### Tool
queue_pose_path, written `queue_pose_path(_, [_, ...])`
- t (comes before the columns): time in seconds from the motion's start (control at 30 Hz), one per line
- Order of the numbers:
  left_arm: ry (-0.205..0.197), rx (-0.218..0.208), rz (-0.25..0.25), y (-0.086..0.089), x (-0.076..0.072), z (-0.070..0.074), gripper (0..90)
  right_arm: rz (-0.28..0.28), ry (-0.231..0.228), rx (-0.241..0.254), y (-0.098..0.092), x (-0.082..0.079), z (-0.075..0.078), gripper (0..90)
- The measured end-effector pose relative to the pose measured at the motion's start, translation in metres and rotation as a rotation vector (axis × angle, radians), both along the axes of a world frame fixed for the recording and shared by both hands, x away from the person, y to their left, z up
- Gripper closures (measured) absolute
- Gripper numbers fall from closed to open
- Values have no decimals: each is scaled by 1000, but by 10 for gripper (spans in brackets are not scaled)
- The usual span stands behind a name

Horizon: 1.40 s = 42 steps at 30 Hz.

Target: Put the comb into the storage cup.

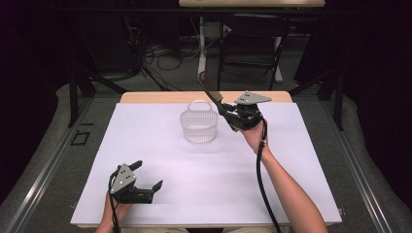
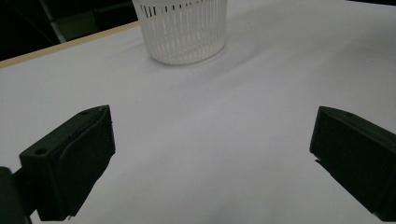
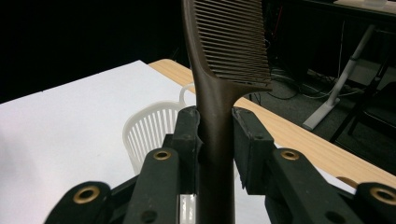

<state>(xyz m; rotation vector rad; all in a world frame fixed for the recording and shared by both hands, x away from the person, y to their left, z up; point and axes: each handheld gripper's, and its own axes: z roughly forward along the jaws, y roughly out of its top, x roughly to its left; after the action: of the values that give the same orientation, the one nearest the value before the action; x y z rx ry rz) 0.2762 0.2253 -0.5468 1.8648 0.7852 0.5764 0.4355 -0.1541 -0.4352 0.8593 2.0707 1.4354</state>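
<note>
- Nearest the lens in my right gripper view are my own two black jaws, pinched on the handle of a dark brown comb [image 3: 219, 116]; so my right gripper [image 1: 232, 116] is closed on the comb, pads on either flat side of the handle.
- The hold sits on the narrow handle, just below where the teeth begin. I judge that the right place: the handle is solid and smooth, while the teeth are thin and would flex or snag.
- The comb looks light, stiff and rather slick plastic. Being long and held at one end, it could swivel between my pads if I knock it, so I would keep the squeeze firm.
- From the high view it sticks up and away from me, tilted toward the far left, raised off the table and just to the right of the white slatted basket [image 1: 199, 125].
- My right forearm reaches out long across the white table cover [image 1: 160, 179], wrist lifted, hand beside the basket's right rim.
- My left gripper [image 1: 147, 175] rests low at the near left, jaws spread wide with nothing between them, well apart from the basket.
- The basket stands upright; it too looks light, so a bump could shove it.
</note>
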Motion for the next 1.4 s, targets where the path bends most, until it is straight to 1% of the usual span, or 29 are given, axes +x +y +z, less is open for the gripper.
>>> queue_pose_path(0.4, [3,1,2,0,0,0,2,3,-19,-7,7,4,-3,725])
queue_pose_path(0.73, [-1,2,0,0,0,0,2,12,-34,-9,13,4,-3,725])
queue_pose_path(0.9, [1,-3,1,0,0,0,1,15,-39,-5,15,4,-3,725])
queue_pose_path(1.4, [1,4,1,0,0,0,2,25,-51,2,21,5,-2,725])
